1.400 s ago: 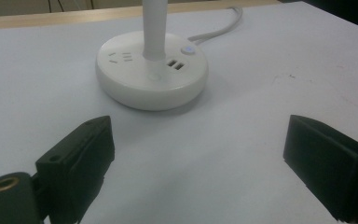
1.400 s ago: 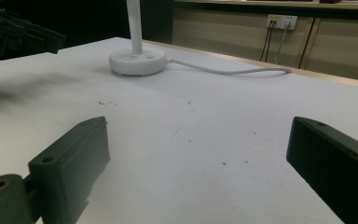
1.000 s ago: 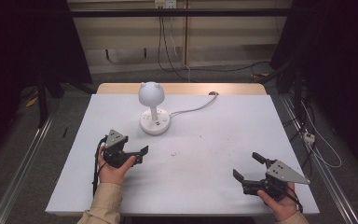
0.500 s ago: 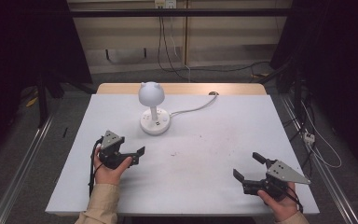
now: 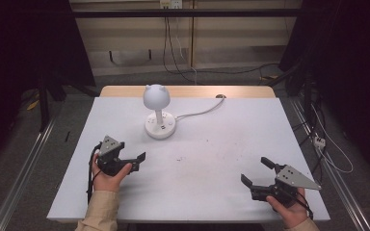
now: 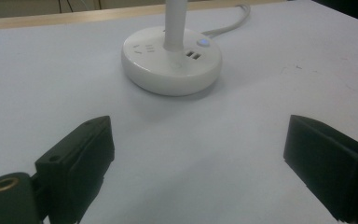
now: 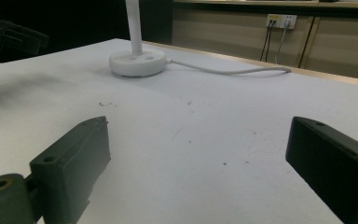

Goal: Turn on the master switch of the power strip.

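Note:
A white desk lamp [image 5: 156, 96] with a round head stands on its disc base [image 5: 160, 126] at the back middle of the white table [image 5: 212, 139]. My left gripper [image 5: 138, 161] is held open at the front left, pointing right and apart from the lamp. In the left gripper view its jaws [image 6: 198, 163] stand wide apart with nothing between them, and the base [image 6: 172, 60], with sockets and a lit button, lies ahead. My right gripper [image 5: 256, 171] is open at the front right and holds nothing. In the right gripper view [image 7: 198, 163] the base [image 7: 137, 63] sits far off.
The lamp's white cable [image 5: 200, 112] runs from the base to the table's back edge. A wooden strip [image 5: 188, 91] borders the far side. Wall sockets [image 7: 281, 21] with plugged cables are behind the table. Loose cables lie on the floor at the right [image 5: 327, 154].
My left gripper has drifted a little to the left and toward the near edge. The right gripper and the lamp have stayed where they were.

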### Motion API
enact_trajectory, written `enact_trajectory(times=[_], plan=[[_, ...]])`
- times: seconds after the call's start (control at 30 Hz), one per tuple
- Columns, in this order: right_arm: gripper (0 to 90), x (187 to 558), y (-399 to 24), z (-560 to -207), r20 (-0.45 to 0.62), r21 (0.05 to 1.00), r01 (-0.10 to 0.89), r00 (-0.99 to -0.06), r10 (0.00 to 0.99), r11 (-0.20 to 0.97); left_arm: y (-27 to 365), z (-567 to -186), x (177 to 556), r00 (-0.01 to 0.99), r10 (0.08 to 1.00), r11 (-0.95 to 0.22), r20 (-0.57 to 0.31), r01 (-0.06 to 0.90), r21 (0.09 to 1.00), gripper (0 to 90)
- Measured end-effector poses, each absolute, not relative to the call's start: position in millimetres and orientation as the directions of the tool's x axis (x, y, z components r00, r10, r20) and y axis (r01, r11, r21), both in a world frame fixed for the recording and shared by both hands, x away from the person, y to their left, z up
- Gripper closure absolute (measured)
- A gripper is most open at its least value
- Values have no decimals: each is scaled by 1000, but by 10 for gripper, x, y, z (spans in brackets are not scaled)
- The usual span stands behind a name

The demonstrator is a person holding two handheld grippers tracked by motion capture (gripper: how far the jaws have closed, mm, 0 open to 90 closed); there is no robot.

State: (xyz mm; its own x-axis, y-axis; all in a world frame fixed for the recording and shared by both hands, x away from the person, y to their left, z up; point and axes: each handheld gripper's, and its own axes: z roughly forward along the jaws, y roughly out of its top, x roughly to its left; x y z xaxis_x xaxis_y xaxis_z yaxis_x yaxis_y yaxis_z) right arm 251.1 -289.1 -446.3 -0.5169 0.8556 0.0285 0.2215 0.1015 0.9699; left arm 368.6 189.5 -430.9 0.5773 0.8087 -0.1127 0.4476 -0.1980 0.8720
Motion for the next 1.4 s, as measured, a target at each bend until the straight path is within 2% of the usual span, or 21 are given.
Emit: enact_trajectory(times=[1.4], plan=[[58,2510,-2880,-4464,25,970,220,-521,853,106,2180,-4388,3489,560,822,-195,-106,450,872,74]])
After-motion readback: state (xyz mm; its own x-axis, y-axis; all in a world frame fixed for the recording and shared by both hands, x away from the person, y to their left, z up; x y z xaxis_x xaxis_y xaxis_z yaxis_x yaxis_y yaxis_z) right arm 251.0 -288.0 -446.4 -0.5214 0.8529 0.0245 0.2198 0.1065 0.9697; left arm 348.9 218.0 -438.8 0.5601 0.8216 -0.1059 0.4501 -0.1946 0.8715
